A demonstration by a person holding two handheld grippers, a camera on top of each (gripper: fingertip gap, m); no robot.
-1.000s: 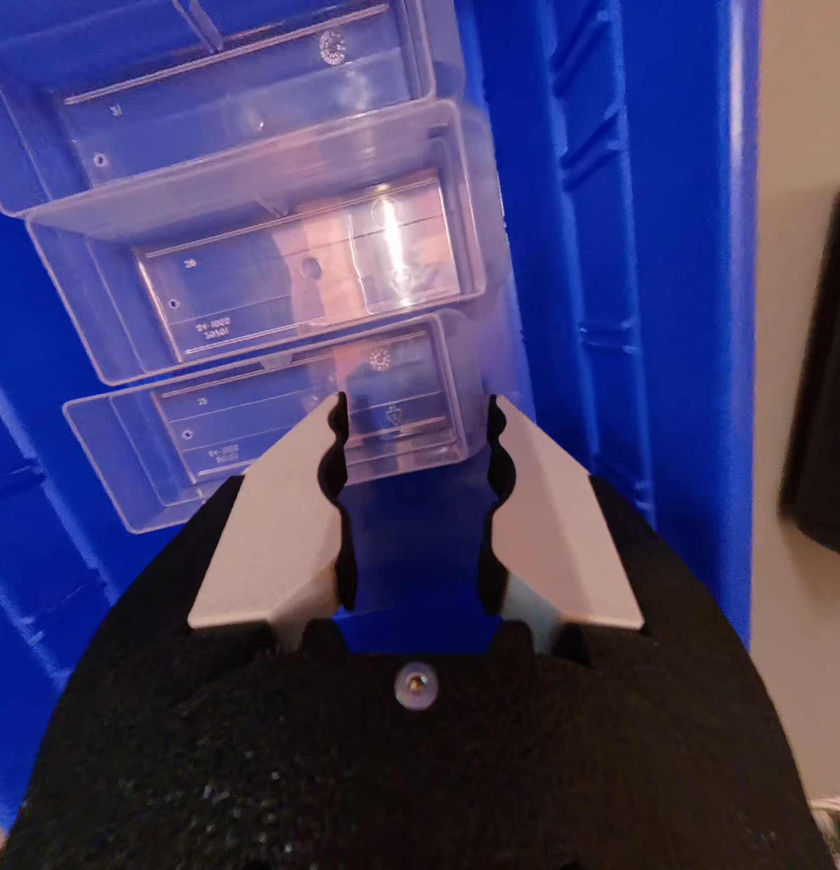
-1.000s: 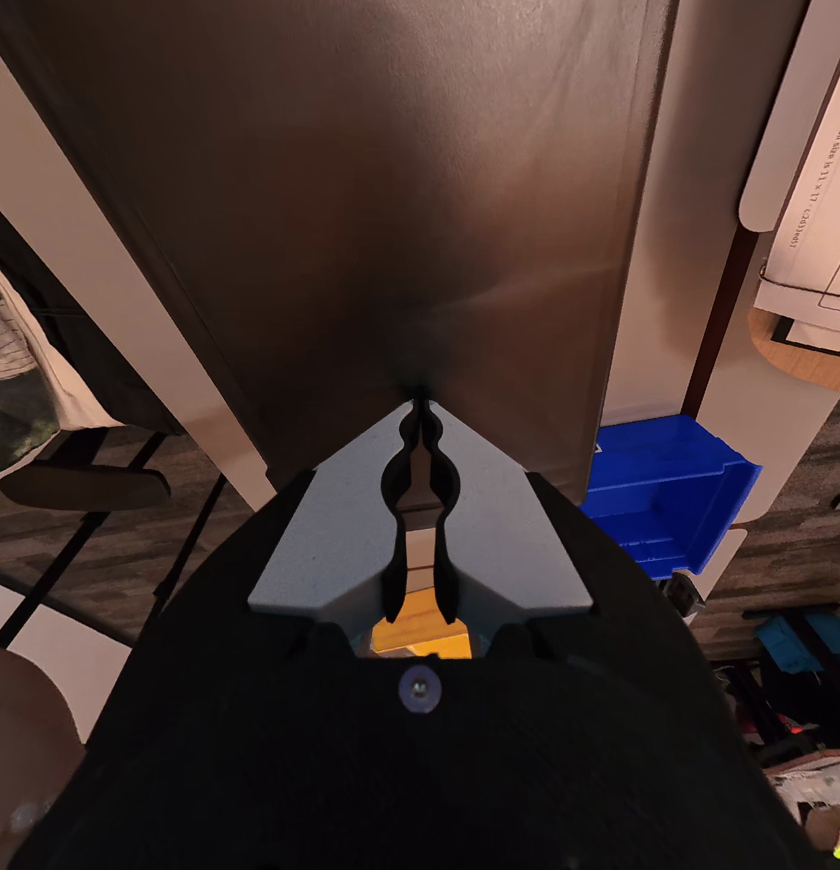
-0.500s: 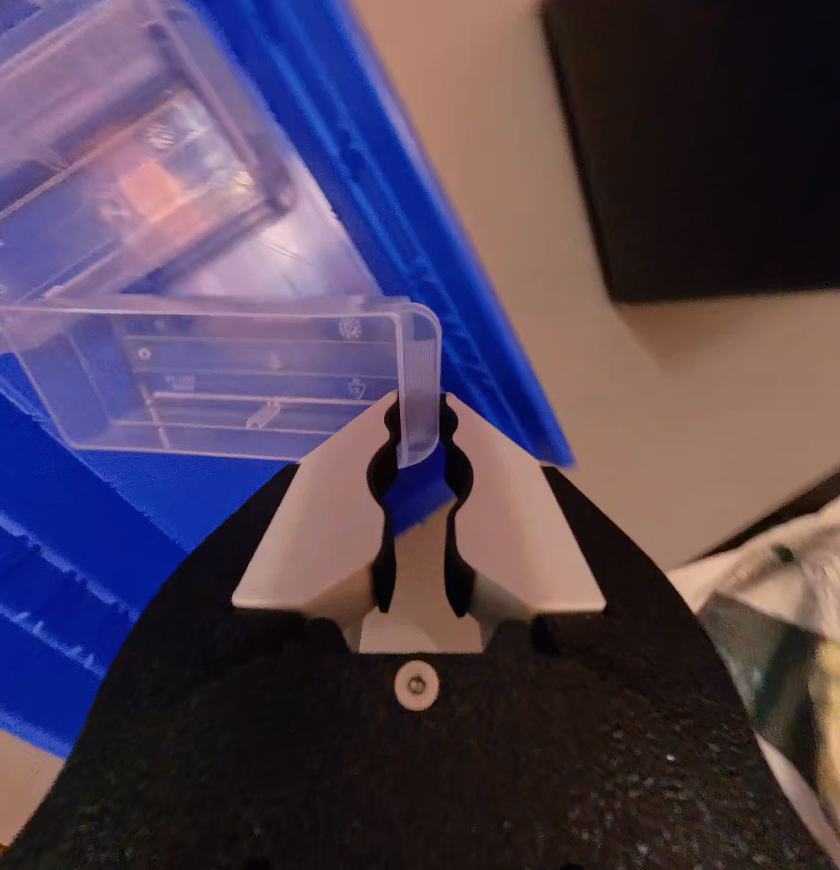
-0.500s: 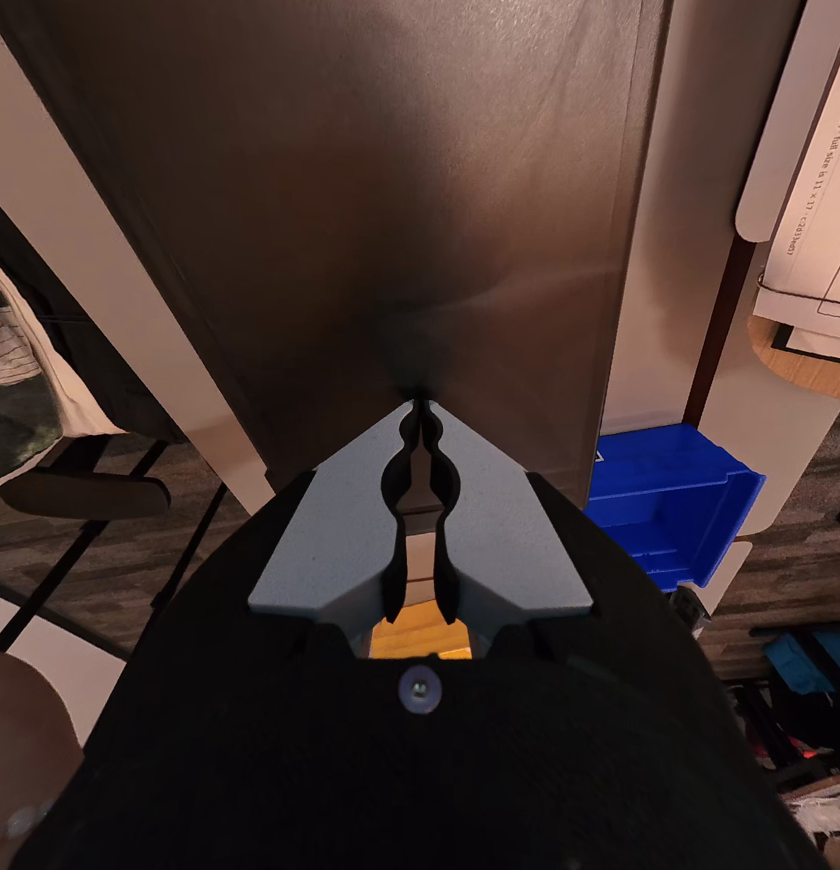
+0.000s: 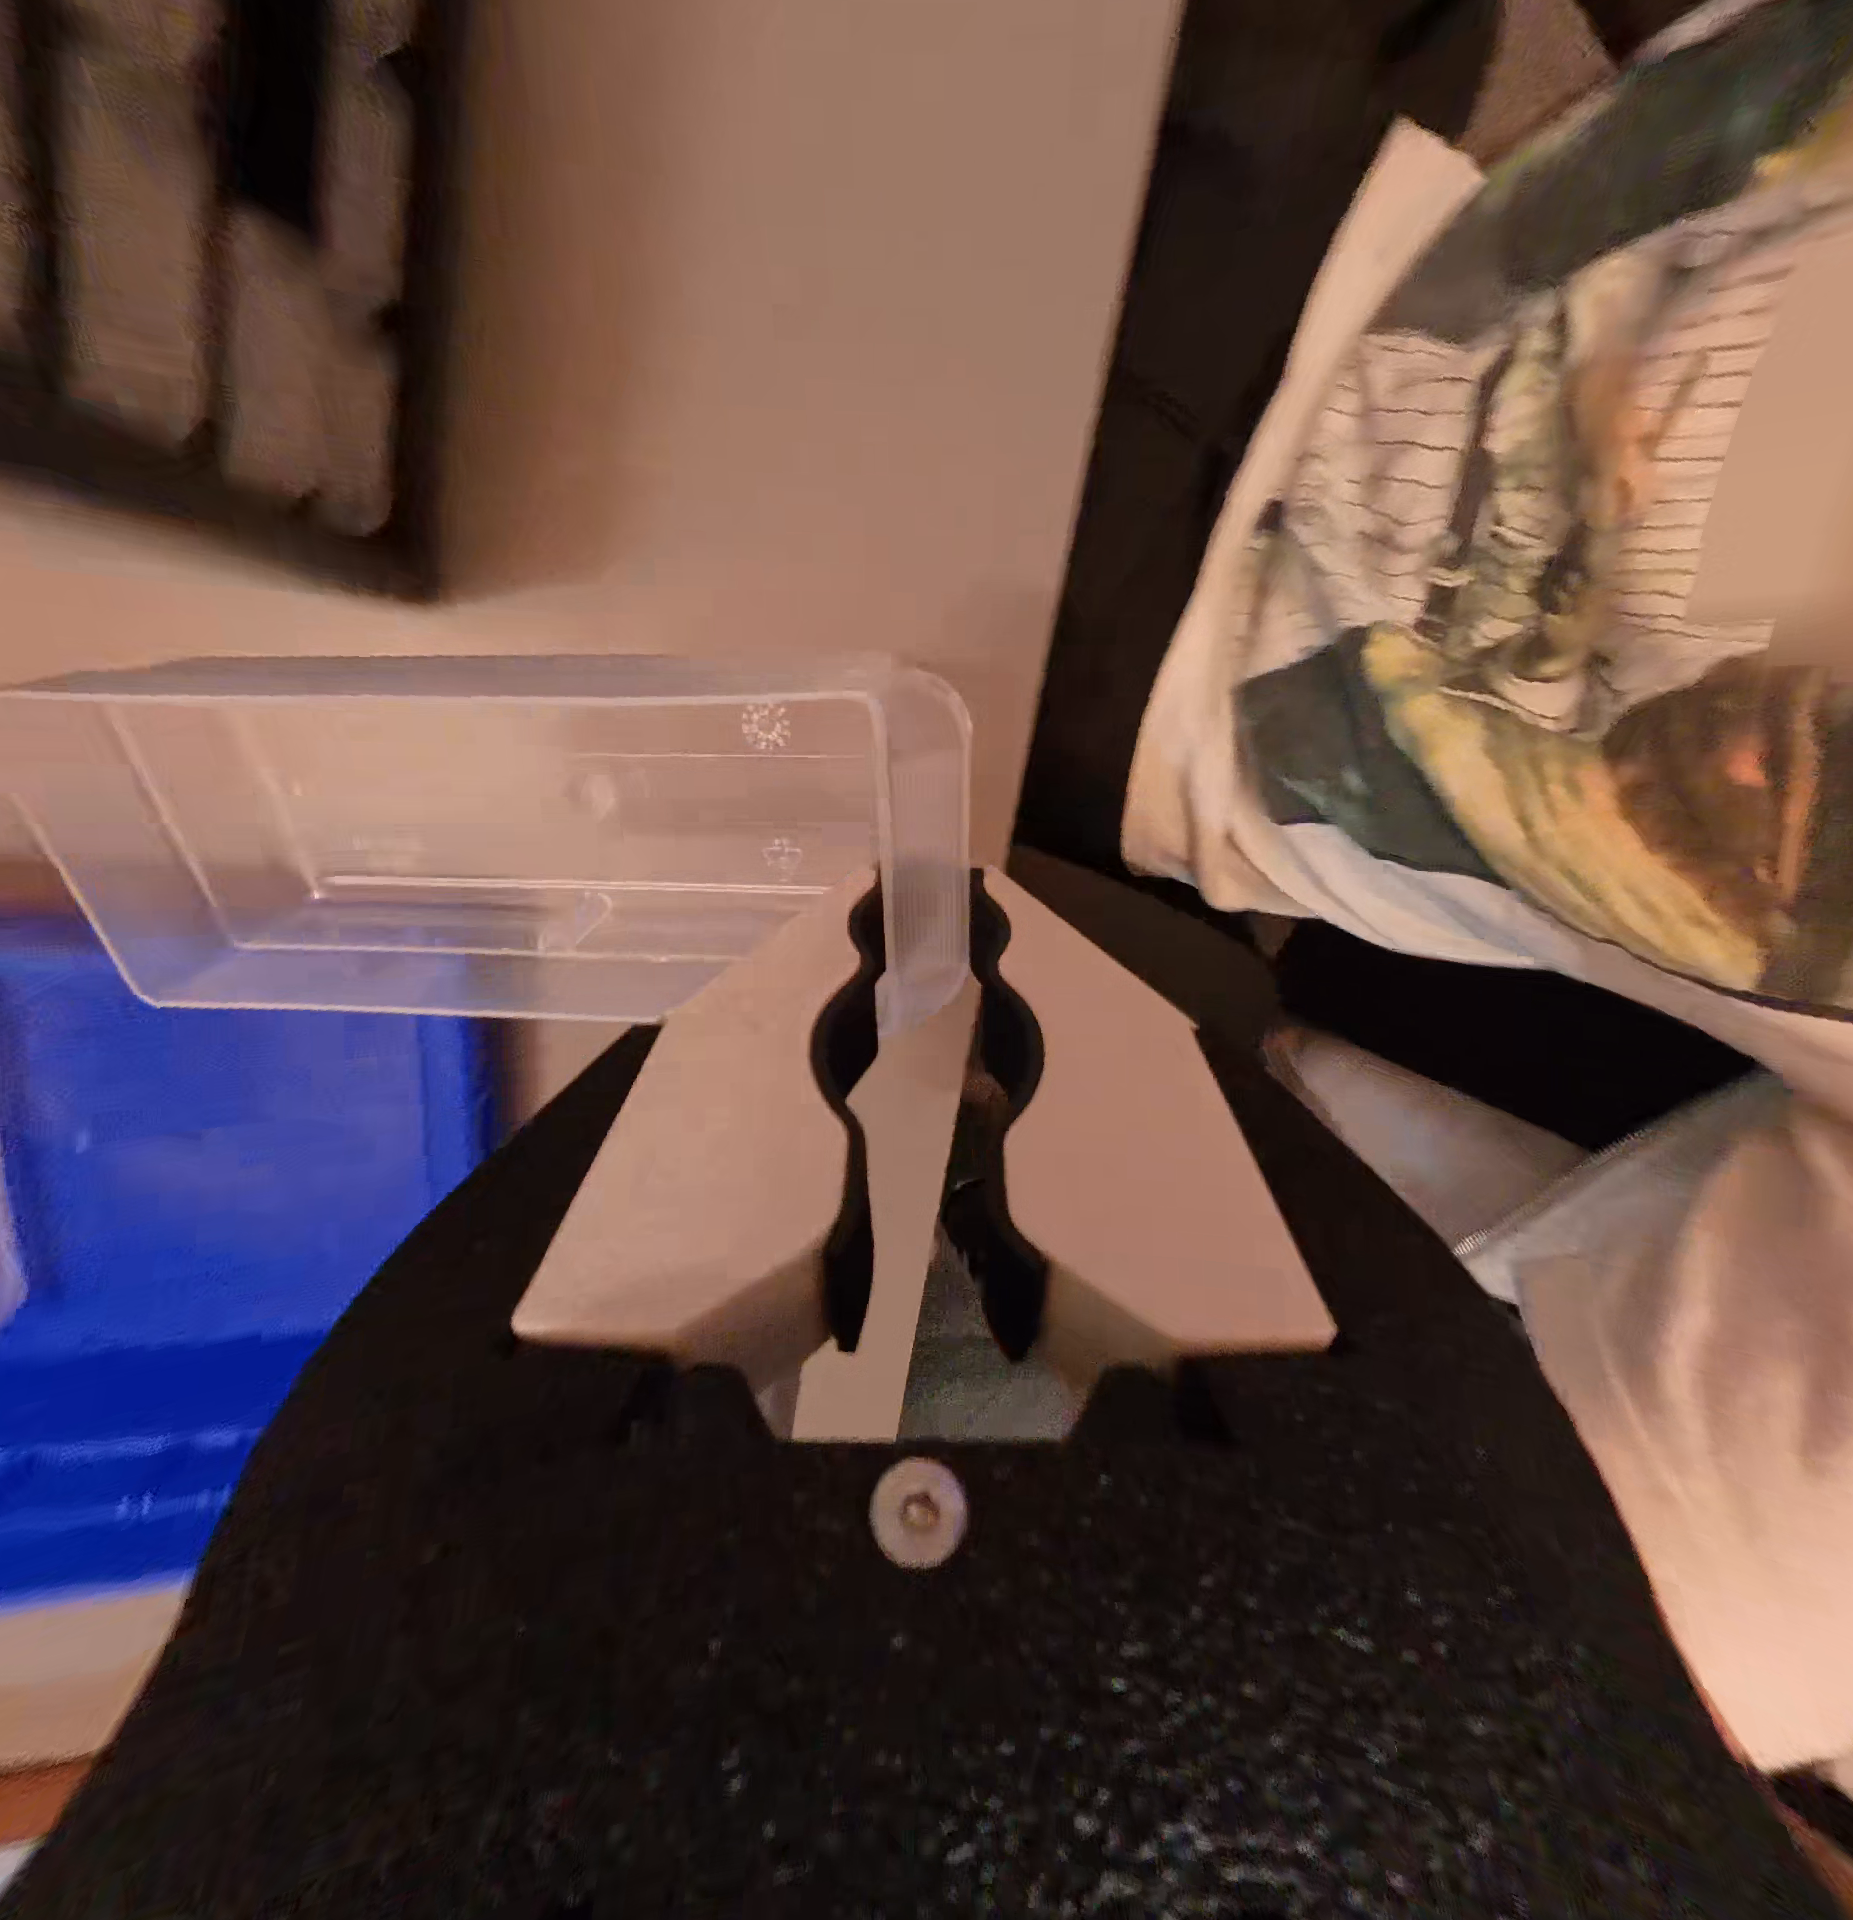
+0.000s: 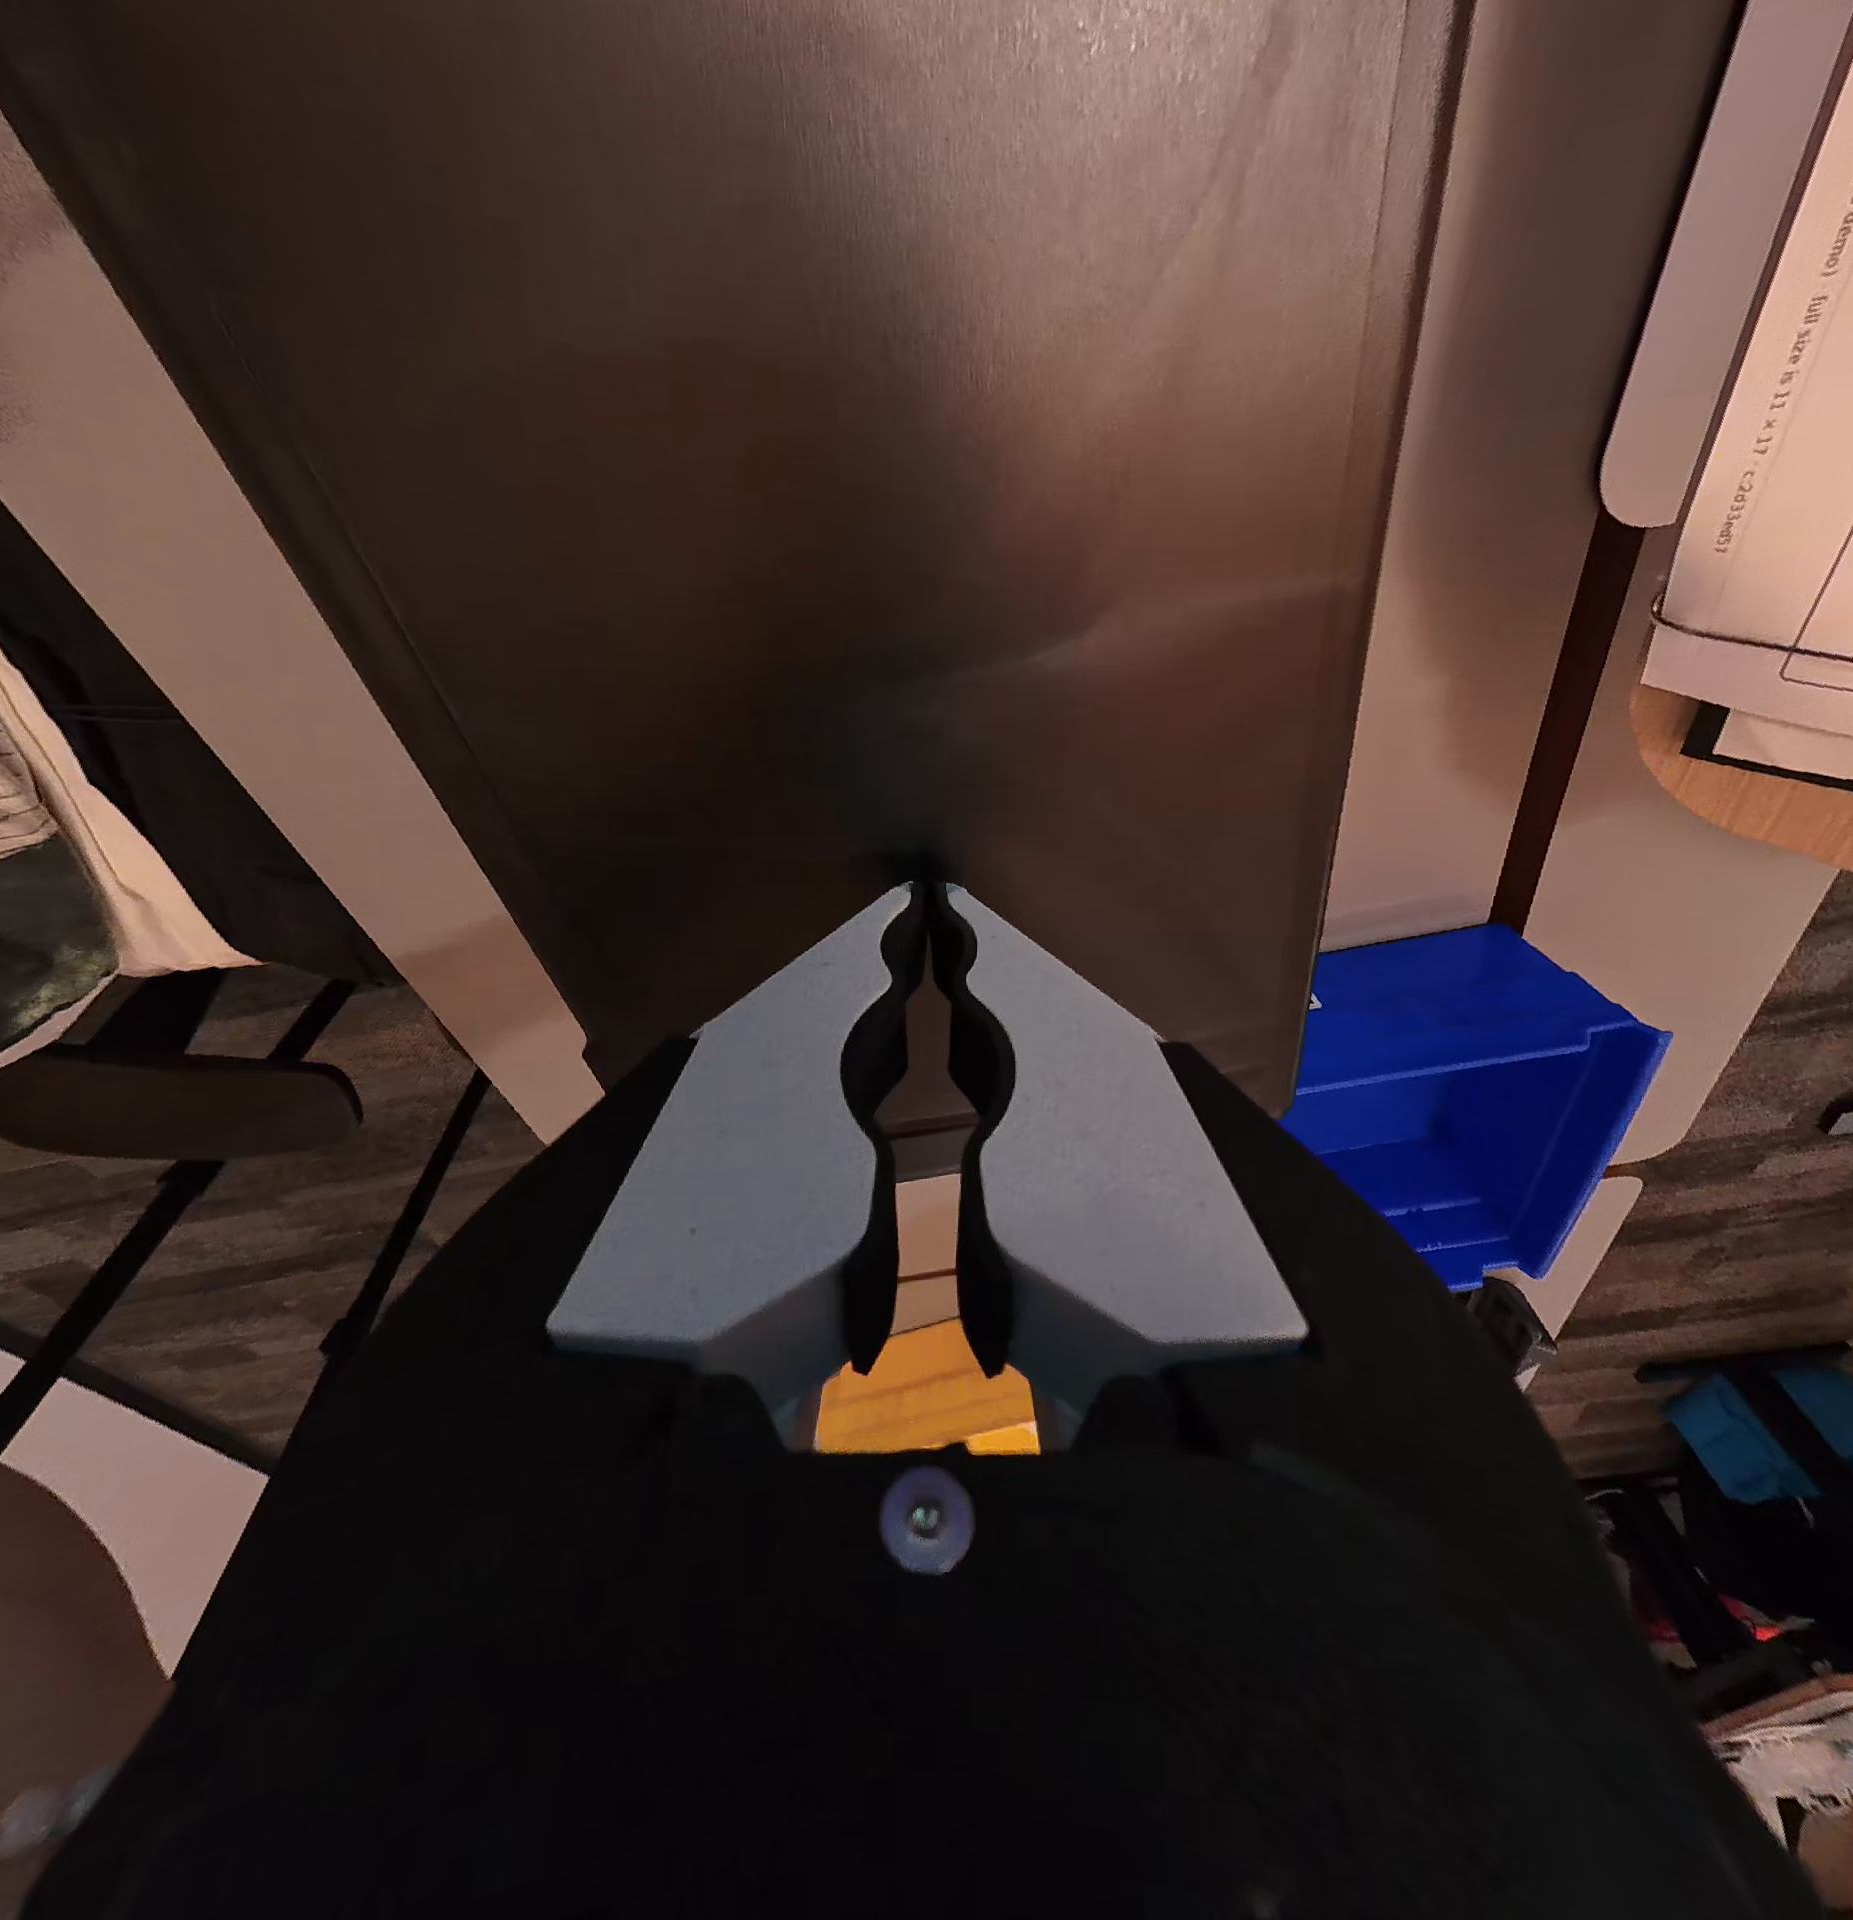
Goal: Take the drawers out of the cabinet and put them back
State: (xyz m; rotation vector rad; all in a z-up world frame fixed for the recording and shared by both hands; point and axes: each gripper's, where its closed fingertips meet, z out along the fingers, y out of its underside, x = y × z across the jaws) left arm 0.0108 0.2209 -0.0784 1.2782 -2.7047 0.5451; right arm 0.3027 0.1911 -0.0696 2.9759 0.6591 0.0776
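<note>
Above the blue bin (image 5: 205, 1226), left tool (image 5: 922, 935) pinches clear drawer (image 5: 465, 831) by its front tab; keep level w/ cabinet slot. Right tool (image 6: 924, 914) closed, empty.

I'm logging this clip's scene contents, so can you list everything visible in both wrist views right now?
clear drawer: 1, transparent plastic, held in the air by its handle tab, left of the left gripper's tips
blue bin: 1, blue, right wrist view, right of the dark panel; a blurred blue shape also sits low left in the left view
dark panel: 1, brown-black, fills the upper right wrist view, touching the right gripper's tips
printed paper: 1, white, top right edge
patterned cloth: 1, cream with dark print, right of the left view
left gripper: 1, pale fingers, black body, closed on the drawer tab
right gripper: 1, grey fingers, closed, empty
</note>
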